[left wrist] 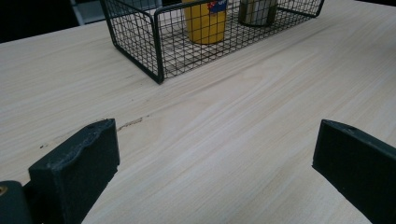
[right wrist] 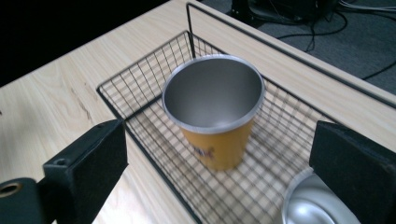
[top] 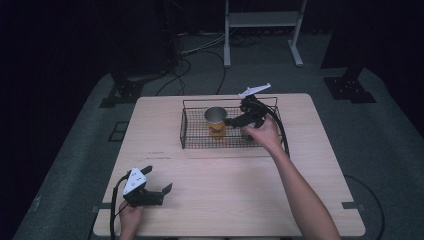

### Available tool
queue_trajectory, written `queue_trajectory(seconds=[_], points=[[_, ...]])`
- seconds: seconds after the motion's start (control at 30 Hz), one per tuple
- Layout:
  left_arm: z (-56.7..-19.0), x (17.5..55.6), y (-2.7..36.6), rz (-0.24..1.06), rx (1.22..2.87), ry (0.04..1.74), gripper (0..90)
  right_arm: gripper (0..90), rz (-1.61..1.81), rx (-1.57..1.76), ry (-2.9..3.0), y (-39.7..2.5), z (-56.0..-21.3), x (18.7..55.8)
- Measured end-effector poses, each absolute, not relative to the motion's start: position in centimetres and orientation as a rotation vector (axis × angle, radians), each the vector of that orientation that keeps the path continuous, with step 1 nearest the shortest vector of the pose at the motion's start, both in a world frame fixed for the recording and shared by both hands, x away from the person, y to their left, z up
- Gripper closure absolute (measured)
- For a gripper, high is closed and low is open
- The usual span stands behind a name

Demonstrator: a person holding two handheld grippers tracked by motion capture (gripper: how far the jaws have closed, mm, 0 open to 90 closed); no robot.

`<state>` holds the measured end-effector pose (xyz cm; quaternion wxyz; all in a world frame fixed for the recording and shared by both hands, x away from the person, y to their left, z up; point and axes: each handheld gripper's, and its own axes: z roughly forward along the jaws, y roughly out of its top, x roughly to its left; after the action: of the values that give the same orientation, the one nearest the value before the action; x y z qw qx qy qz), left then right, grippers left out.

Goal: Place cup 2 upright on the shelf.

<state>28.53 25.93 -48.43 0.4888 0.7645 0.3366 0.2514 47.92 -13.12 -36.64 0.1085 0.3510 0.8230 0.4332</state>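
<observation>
A black wire basket (top: 192, 142) stands at the table's back middle. In it is an upright orange cup (top: 216, 122) with a bare steel inside, empty. My right gripper (top: 239, 118) hovers over the basket just right of that cup, open, jaws either side of the orange cup (right wrist: 212, 112) but above it and apart from it. A second, steel-coloured cup (right wrist: 314, 206) shows by its rim under the right jaw. My left gripper (top: 157, 179) rests open at the front left, holding nothing; from it the basket (left wrist: 156, 44), orange cup (left wrist: 205, 21) and steel cup (left wrist: 257, 11) lie far ahead.
The light wooden table (top: 230, 200) has wide bare room in front of the basket. A dark scuff (left wrist: 130, 122) marks the wood ahead of the left gripper (left wrist: 215, 140). Cables and a white stand frame (top: 262, 20) lie on the floor behind the table.
</observation>
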Motion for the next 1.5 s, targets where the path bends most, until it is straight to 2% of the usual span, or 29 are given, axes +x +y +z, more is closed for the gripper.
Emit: queue_trajectory(seconds=[0.53,1.5], points=[[-48.5,28.5,25.8,0.615,1.861,0.813,0.0,3.8,1.260,1.066,2.397,-18.6,-36.6,44.1],[-48.5,28.5,25.8,0.618,1.862,0.818,0.0,4.9,1.287,1.091,2.409,-22.8,-38.8,39.6]])
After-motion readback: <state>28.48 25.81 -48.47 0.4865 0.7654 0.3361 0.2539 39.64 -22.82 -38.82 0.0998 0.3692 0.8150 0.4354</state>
